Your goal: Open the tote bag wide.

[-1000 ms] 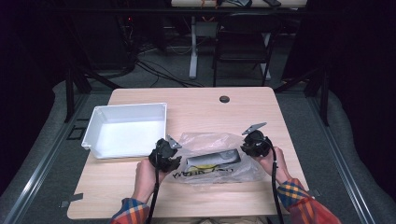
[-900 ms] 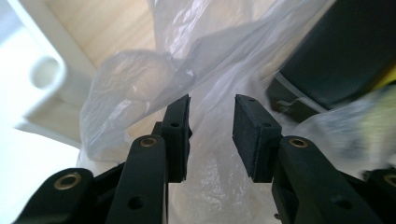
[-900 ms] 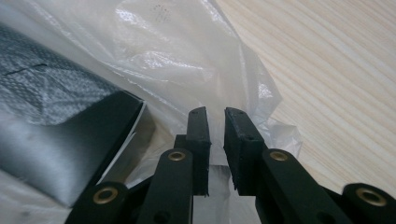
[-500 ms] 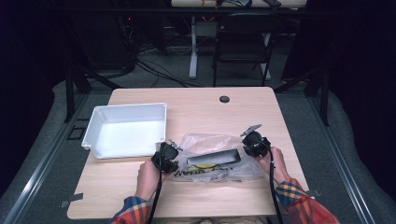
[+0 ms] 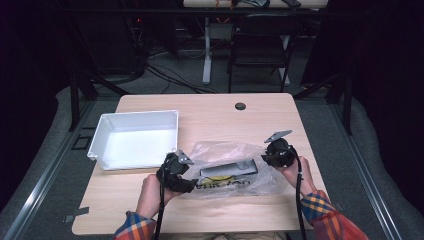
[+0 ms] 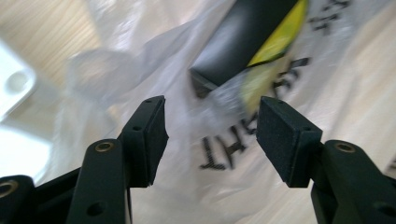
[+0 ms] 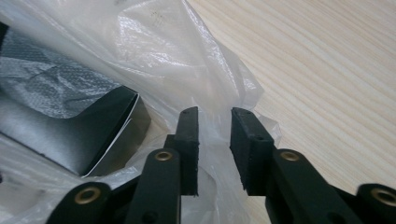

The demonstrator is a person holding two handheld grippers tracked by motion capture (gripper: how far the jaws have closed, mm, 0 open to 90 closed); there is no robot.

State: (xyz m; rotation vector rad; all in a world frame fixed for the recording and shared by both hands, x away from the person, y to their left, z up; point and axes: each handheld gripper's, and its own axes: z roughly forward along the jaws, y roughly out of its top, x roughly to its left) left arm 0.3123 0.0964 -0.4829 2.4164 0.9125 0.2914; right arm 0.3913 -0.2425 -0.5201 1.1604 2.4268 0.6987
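A clear plastic bag (image 5: 225, 150) with black lettering lies on the wooden table, and a black and yellow box (image 5: 228, 169) is inside it. My left gripper (image 5: 186, 176) is at the bag's left end. Its jaws have just been opening and stand wide apart (image 6: 210, 116) over the printed film (image 6: 116, 60) and the box's corner (image 6: 243, 37), gripping nothing. My right gripper (image 5: 272, 155) is at the bag's right end. Its jaws (image 7: 215, 121) have just been opening too, and a fold of the bag (image 7: 163, 46) stands loose in the narrow gap. The box (image 7: 84, 135) shows to their left.
A white tray (image 5: 135, 116) stands on the left half of the table, close behind my left gripper, and its corner shows as a white shape (image 6: 14, 88). A round cable hole (image 5: 240, 106) sits near the far edge. Chairs and cables lie beyond the table.
My left gripper has shifted slightly at the bag's left end. My right gripper has stayed at the right end. The bag and box lie much as before.
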